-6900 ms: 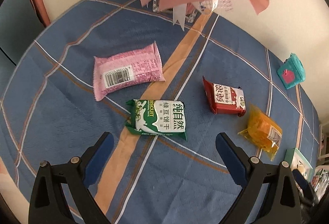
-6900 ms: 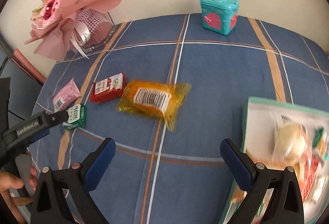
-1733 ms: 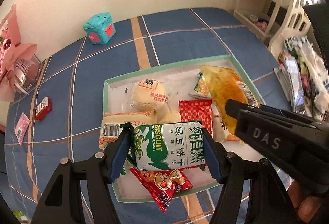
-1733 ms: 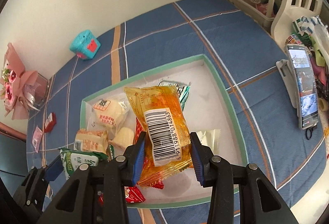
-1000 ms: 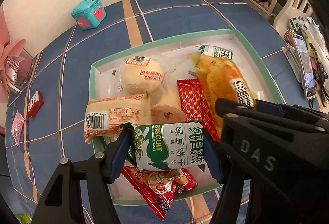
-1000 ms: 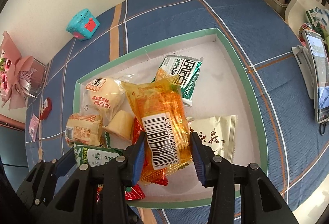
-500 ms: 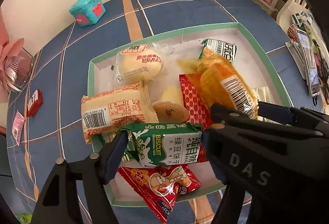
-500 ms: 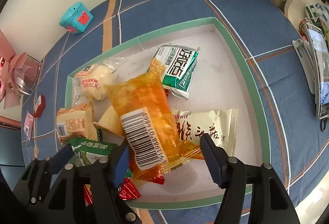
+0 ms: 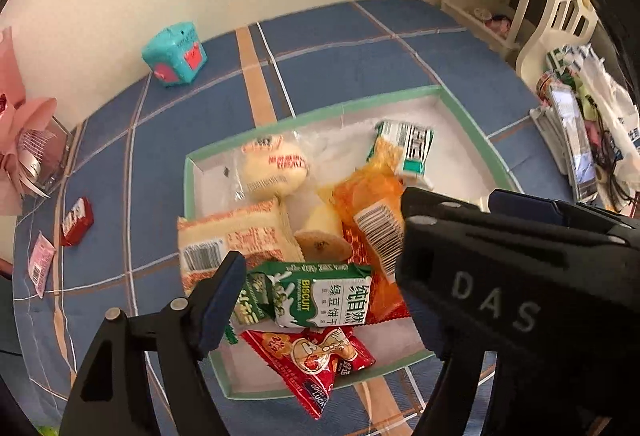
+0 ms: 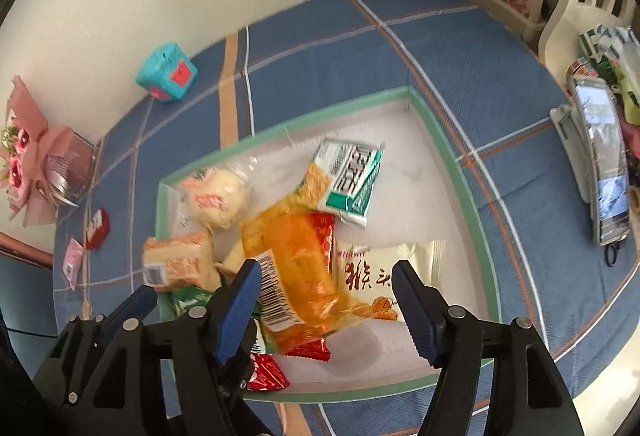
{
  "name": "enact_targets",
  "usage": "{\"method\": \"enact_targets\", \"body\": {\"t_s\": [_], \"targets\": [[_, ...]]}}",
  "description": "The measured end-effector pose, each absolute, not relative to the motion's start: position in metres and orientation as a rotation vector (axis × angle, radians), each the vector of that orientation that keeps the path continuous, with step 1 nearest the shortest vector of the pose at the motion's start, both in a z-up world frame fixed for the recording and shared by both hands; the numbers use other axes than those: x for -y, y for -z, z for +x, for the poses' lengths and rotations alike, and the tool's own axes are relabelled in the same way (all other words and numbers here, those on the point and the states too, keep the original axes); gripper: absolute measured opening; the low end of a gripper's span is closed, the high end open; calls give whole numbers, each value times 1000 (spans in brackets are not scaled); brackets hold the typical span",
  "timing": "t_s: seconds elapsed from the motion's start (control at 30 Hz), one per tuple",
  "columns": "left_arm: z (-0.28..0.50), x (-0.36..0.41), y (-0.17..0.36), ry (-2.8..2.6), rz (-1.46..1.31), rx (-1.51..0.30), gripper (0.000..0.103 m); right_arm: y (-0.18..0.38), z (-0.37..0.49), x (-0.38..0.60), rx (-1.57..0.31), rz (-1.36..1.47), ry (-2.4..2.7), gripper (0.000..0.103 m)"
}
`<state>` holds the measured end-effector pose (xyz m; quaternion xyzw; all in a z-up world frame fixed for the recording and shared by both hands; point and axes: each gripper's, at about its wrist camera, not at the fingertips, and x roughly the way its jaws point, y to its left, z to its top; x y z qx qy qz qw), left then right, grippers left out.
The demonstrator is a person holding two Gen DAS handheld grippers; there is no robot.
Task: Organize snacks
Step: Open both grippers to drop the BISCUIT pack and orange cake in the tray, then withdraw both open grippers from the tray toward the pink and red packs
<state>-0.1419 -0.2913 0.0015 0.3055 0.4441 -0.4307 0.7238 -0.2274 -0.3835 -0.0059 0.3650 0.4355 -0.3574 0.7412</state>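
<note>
Where crinkly packets (image 9: 320, 300) pile, cardboard tray (image 9: 352, 104).

Both my wrist cameras look steeply down, close over the green-rimmed tray (image 9: 472, 122) (image 10: 444, 140) on the blue plaid tablecloth (image 9: 344, 48) (image 10: 320, 48). My left view sits just beside the right gripper (image 10: 326, 294), whose black body (image 9: 520, 276) blocks its right side. Both share the tray, the teal box (image 9: 176, 54) (image 10: 166, 72) and the far wall

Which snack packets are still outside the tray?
Two: the red packet and the pink packet, lying on the blue tablecloth far left of the green-rimmed tray; every other packet lies inside it.
</note>
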Motion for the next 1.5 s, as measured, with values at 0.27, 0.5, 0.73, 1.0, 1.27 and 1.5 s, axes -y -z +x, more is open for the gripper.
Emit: {"method": "enact_targets", "body": {"t_s": [0.27, 0.5, 0.73, 1.0, 1.27, 1.5], "targets": [[-120, 282, -14, 917, 603, -979, 78, -13, -232, 382, -906, 781, 795, 71], [-80, 261, -14, 823, 495, -1040, 78, -2, -227, 384, -940, 785, 789, 71], [-35, 232, -16, 715, 365, -1077, 78, 1, -219, 379, -960, 768, 781, 71], [-6, 207, -13, 654, 276, -1106, 78, 2, -211, 374, -975, 748, 781, 71], [-1, 204, -14, 661, 252, -1115, 78, 3, -207, 371, -981, 733, 788, 71], [-1, 203, -14, 650, 244, -1113, 87, 4, -203, 368, -987, 715, 793, 85]]}}
